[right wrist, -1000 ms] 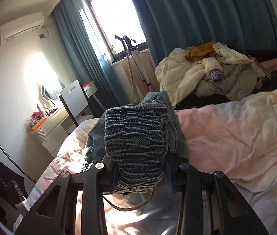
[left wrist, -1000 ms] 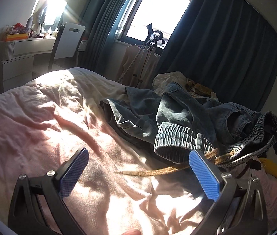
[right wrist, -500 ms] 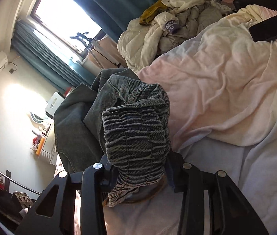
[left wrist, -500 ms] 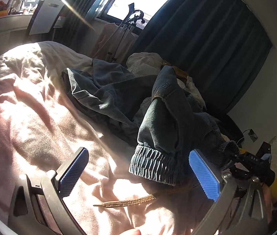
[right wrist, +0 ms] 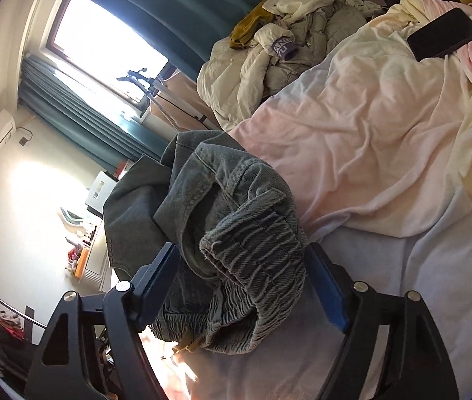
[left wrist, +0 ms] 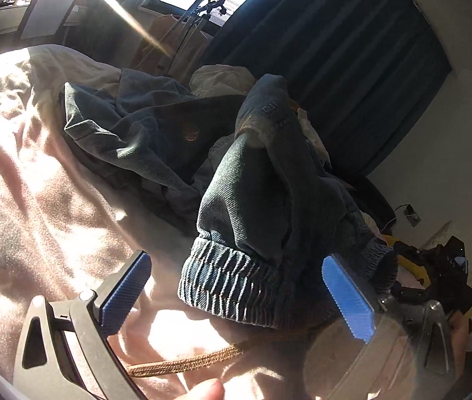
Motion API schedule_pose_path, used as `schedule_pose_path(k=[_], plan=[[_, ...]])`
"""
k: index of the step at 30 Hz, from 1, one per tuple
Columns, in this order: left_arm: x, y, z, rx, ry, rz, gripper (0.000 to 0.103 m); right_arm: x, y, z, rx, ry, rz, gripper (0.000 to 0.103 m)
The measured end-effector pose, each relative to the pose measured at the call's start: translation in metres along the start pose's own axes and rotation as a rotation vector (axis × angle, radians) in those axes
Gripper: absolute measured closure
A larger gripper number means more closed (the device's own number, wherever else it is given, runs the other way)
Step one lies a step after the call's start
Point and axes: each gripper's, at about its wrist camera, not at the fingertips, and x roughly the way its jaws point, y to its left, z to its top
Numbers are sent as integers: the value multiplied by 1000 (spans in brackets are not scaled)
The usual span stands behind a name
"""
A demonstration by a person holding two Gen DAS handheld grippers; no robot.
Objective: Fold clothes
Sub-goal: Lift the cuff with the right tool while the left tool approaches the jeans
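Right claw (right wrist: 242, 273) just opened, jeans waistband (right wrist: 259, 250) between — unpressed

Legible text: partial white letters "ANG" over "YU" on a purple cuff (right wrist: 282, 46) of the cream jacket (right wrist: 252, 66) in the clothes pile; nothing else readable.

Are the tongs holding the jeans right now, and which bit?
Nothing is held. The right tongs have just been opening, so the jeans' stretchy waistband sits loose between the pads. The left tongs are open too, beside the jeans.
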Motion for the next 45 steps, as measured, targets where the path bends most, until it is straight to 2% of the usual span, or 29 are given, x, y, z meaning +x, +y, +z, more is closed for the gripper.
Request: schedule_pose_path(k=[4,7,11,18,20,22,26,28,31,35,41,45], plan=[[7,3,3,-5,2,-28,0,14,-4,0,-7,11,-58,25],[12,5,5,9,4,-18,0,28,-11,3,10,27,-95,25],[25,8,4,11,75,-96,0,41,-16,3,21,32,-114,27],[41,10,-4,2,147,-81,0,40,-17,1,-5,17,-127,55],[42,11,-5,-5,146,-78,6,38,-17,-1,-9,12,-136,62],[43,10,-5,-10,157,-55,26,37,-16,-2,-22,6,-149,68],[30,5,-3,-46,158,-32,45,32,-7,-4,-61,-12,-160,78],[18,-4,-4,-39,140,-22,63,28,-2,-4,-81,-20,-156,81],[2,-17,-9,-34,127,1,79,21,9,-7,-119,-35,-154,85],[-33,-41,-21,0,87,8,85,10,22,-8,-165,-65,-154,89],[-91,-85,-47,29,28,-23,86,-21,34,2,-178,-120,-63,92],[-103,-129,-66,72,5,-65,86,-45,50,22,-204,-173,-21,92]])
